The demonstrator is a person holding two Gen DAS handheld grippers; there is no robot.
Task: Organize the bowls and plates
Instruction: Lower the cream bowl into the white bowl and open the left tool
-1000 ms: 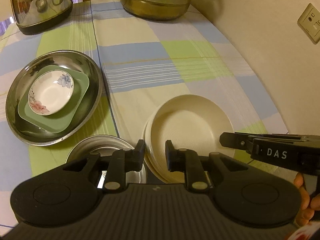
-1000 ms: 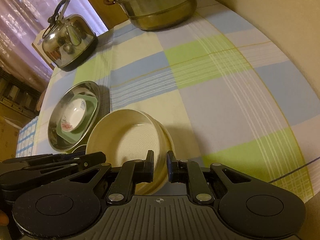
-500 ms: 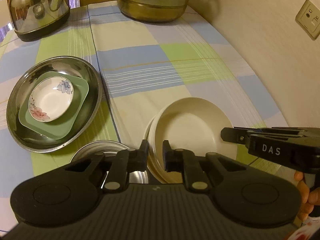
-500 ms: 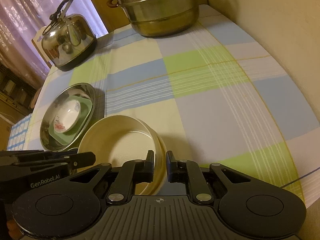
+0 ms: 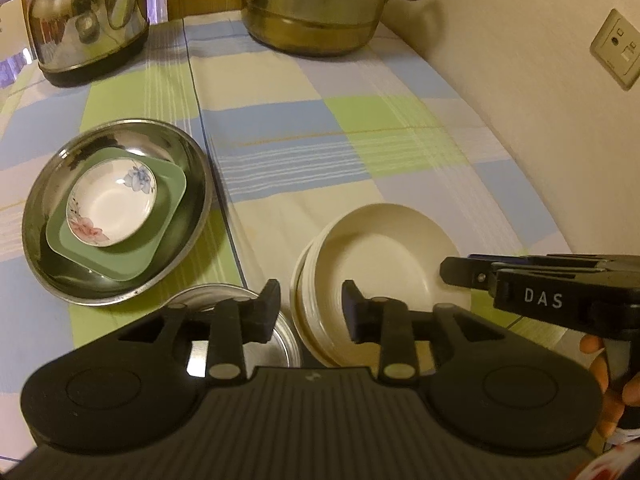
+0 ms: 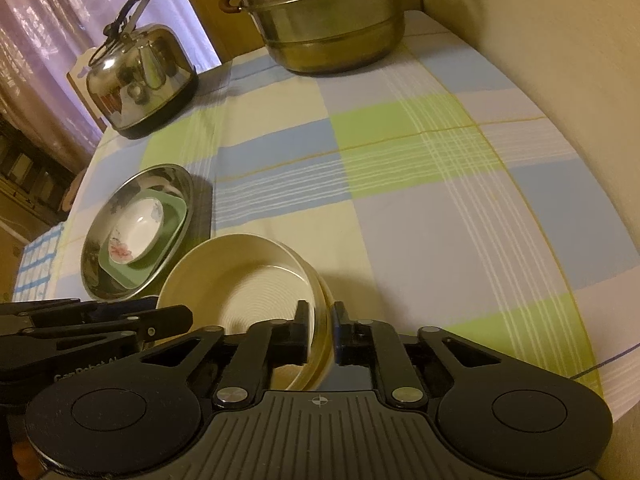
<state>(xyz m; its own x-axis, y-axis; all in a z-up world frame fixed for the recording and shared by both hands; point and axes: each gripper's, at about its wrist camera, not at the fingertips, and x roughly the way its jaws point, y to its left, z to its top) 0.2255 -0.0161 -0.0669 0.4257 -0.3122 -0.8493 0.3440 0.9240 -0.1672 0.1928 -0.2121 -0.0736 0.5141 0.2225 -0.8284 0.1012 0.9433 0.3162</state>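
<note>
Three nested dishes are gathered toward the left edge of the tabletop (image 5: 400,92), which is covered by a blue, green and cream checked cloth: a wide stainless-steel basin (image 5: 116,208) carries a square green plastic plate (image 5: 132,256), and a small white porcelain saucer painted with flowers (image 5: 110,210) is seated on that plate. Size appears to have decided the order, largest at the bottom, so the pile sits steady. Just nearer the front edge, a smaller round steel dish (image 5: 256,344) is seen, partly hidden behind the left tongs (image 5: 310,312); it is not yet stacked.

To its right, near the front edge, a stack of cream-coloured round shallow bowls (image 5: 384,256) is found, its upper bowls slightly offset. It is straddled by both tongs, one at each side, as would suit a two-handed lift or placement. The left tongs are opening, with the stack's left rim between the jaws and a clear gap on either side, so nothing is gripped. The right tongs (image 6: 322,332) are likewise opening, the stack's right rim standing between the jaws; the pads seem just clear of it. The stack is judged to rest on the cloth, released.

At the far edge, a shiny steel kettle (image 5: 88,16) and a large lidded steel steamer pot (image 5: 316,4) are left out of the working area.
</note>
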